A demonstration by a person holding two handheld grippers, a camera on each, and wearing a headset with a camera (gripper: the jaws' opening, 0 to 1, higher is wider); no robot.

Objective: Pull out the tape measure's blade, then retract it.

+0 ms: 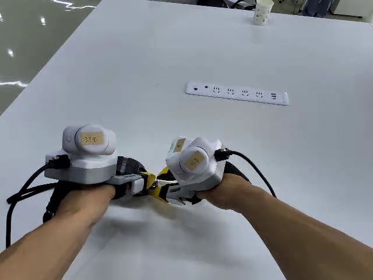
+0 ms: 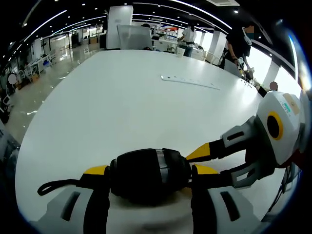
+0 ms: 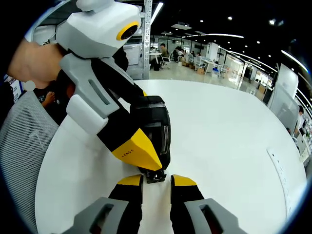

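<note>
Hands, two, at the bottom of the head view: left hand [image 1: 87, 201] and right hand [image 1: 230, 192], each closed round the body of one white unit, with black cables [image 1: 23, 195] trailing off toward the frame's edges. Entry one, left gripper [image 2: 150, 170]: yellow-tipped jaws clenched on the tape measure [image 2: 146, 181], one jaw on each side of its black case, recorded at lower centre of the left gripper view; a black wrist strap [image 2: 56, 187] ran from the case toward the lower left. Location of the tape measure: low and left of centre in the head view, between the two units, over the near part of the white worktop [image 1: 175, 58]; whether it touched the surface could not be told. Entry two, right gripper [image 3: 156, 181]: jaws released, parted by a narrow gap, tips set to either side of the end tab [image 3: 156, 175] of the blade, a sliver of space showing on each side of that tab. The tab sat close against the mouth of the case. Entry three, power strip [image 1: 237, 93]: white, lying flat, upper right of centre in the head view, well apart from both grippers. Entry four, paper cup [image 1: 263, 11]: upright, at the top of the same frame. Entry five, mesh chair back [image 3: 24, 146]: grey, at the left of the right gripper view.
</note>
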